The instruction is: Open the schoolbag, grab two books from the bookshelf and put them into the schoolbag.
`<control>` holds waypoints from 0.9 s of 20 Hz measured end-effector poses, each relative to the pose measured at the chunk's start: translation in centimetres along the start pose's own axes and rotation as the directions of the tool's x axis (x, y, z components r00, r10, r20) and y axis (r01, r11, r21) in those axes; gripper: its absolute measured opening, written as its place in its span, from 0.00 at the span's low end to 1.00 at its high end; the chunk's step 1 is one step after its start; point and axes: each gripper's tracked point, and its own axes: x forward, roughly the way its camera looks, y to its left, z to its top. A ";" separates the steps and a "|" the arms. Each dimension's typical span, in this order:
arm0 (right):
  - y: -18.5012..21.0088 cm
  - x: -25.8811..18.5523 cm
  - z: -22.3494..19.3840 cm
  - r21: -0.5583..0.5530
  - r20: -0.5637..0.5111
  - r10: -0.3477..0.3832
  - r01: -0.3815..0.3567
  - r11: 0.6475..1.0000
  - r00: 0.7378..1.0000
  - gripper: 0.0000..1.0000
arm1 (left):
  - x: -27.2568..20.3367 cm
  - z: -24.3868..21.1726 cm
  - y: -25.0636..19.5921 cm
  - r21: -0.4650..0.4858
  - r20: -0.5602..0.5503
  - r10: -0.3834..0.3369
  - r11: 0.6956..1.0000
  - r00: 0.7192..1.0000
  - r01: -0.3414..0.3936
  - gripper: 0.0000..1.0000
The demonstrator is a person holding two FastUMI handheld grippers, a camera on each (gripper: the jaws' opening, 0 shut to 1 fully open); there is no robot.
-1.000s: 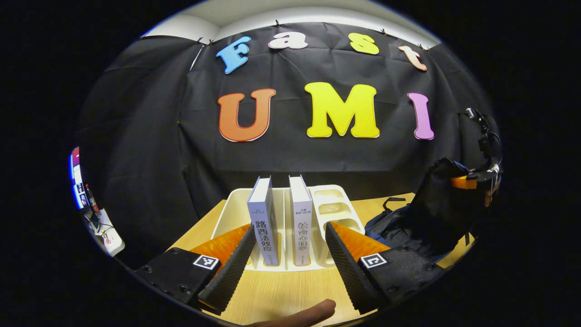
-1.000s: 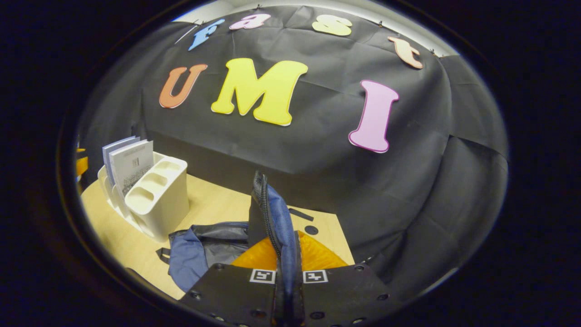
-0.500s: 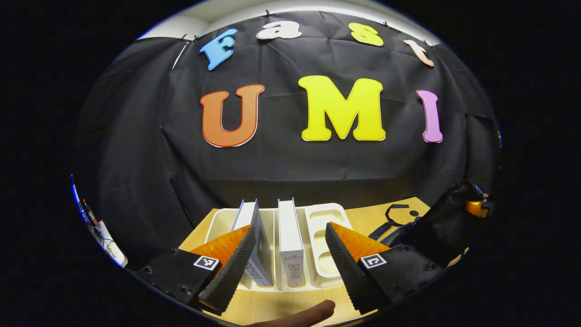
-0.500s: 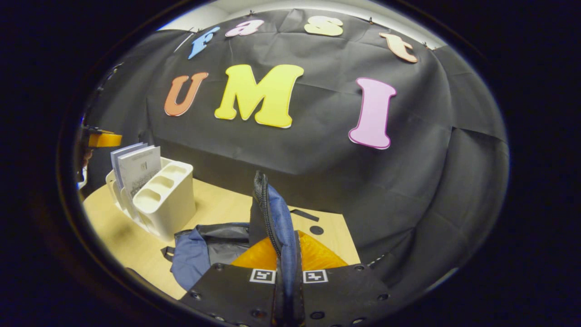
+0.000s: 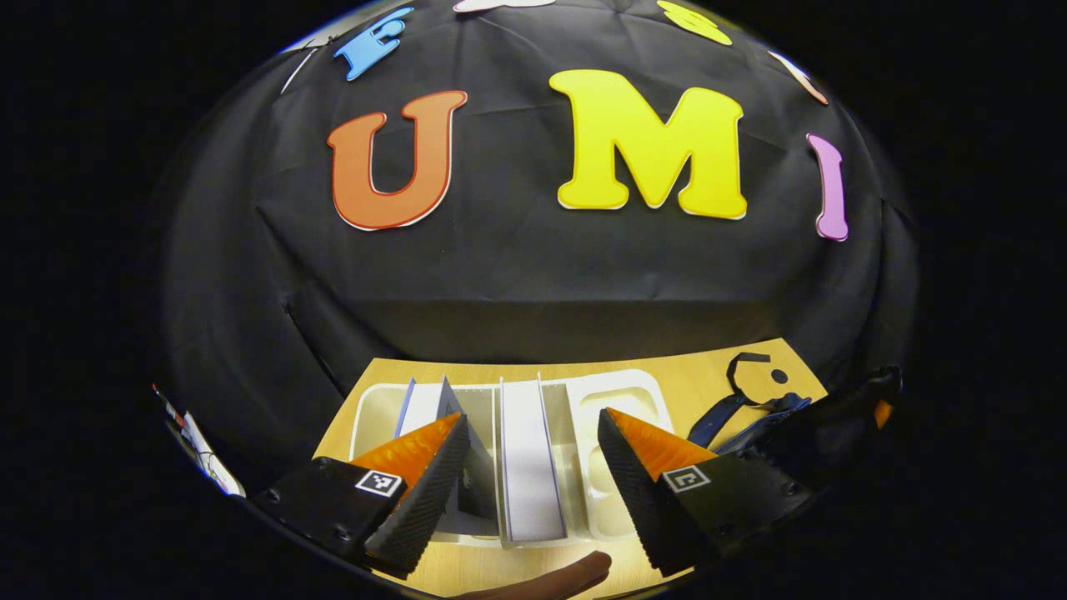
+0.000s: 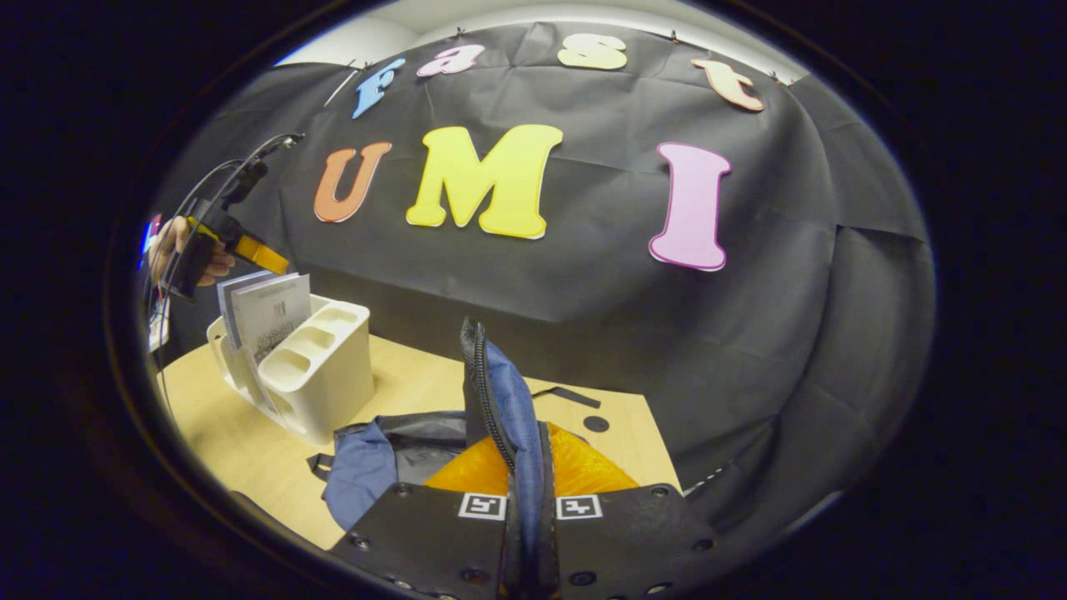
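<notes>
Looking down over the bookshelf (image 5: 371, 408), the left gripper (image 5: 525, 479) hangs with jaws wide apart, holding nothing; 2 books stand on edge between its fingers, top edges up, long axes running away from the camera. The left book (image 5: 429, 400) leans slightly; the right book (image 5: 525, 450) sits upright in the next slot. The right gripper view gives the side: the same white bookshelf (image 6: 329, 379) on the wooden table (image 6: 225, 433), a printed cover facing out, text too small to read, and a hand (image 6: 179, 250) above it. The right gripper (image 6: 525, 542) is clamped on the schoolbag (image 6: 500, 408) flap, held upright, zipper edge vertical.
</notes>
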 end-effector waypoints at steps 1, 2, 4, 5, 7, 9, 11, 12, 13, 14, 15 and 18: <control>-0.1 0.1 -0.1 0.000 0.004 0.002 -0.002 1.000 1.000 0.07 | 0.5 -0.5 0.3 0.007 -0.028 0.013 1.000 1.000 -0.013 0.97; -0.1 0.1 0.0 0.004 0.007 0.008 -0.008 1.000 1.000 0.07 | 1.1 -0.9 0.4 0.014 -0.060 0.024 1.000 0.998 -0.024 0.96; -0.2 0.2 -0.1 0.015 0.012 0.015 -0.015 1.000 1.000 0.07 | 1.8 -1.6 -0.1 0.027 -0.112 0.005 1.000 0.994 -0.002 0.97; -0.3 0.2 -0.3 0.021 0.012 0.018 -0.019 1.000 1.000 0.07 | 2.3 -1.8 -0.4 0.023 -0.138 -0.011 1.000 0.990 0.014 0.96; -0.2 0.2 -0.4 0.030 0.014 0.029 -0.030 0.999 0.999 0.07 | 2.8 -2.6 -1.0 0.009 -0.211 -0.022 1.000 0.977 0.024 0.96; -0.2 0.2 -0.7 0.010 0.017 0.028 -0.029 1.000 0.999 0.07 | 3.1 -3.7 -0.9 0.011 -0.310 -0.002 1.000 0.951 0.006 0.96; -0.1 0.1 -0.9 -0.014 0.018 0.029 -0.029 0.999 0.999 0.07 | 3.5 -5.0 -0.7 0.033 -0.397 0.026 0.999 0.918 -0.014 0.93; 0.0 0.1 -0.8 -0.020 0.022 0.031 -0.031 0.999 0.999 0.07 | 3.7 -5.6 -0.7 0.037 -0.430 0.027 0.999 0.903 -0.012 0.90; 0.1 0.0 -1.0 -0.026 0.021 0.032 -0.032 0.999 0.999 0.07 | 3.7 -6.0 -0.8 0.038 -0.458 0.023 0.999 0.889 -0.006 0.81; 0.2 0.0 -1.0 -0.025 0.023 0.032 -0.032 0.999 0.999 0.07 | 4.0 -6.4 -0.6 0.042 -0.475 0.032 0.999 0.879 -0.014 0.77; 0.2 -0.1 -1.2 -0.023 0.024 0.034 -0.034 0.999 0.999 0.07 | 4.2 -6.6 -0.5 0.050 -0.487 0.043 0.999 0.872 -0.021 0.70; 0.1 -0.2 -1.5 -0.016 0.026 0.035 -0.035 0.999 0.999 0.07 | 4.7 -6.9 -0.4 0.047 -0.494 0.053 0.998 0.868 -0.033 0.62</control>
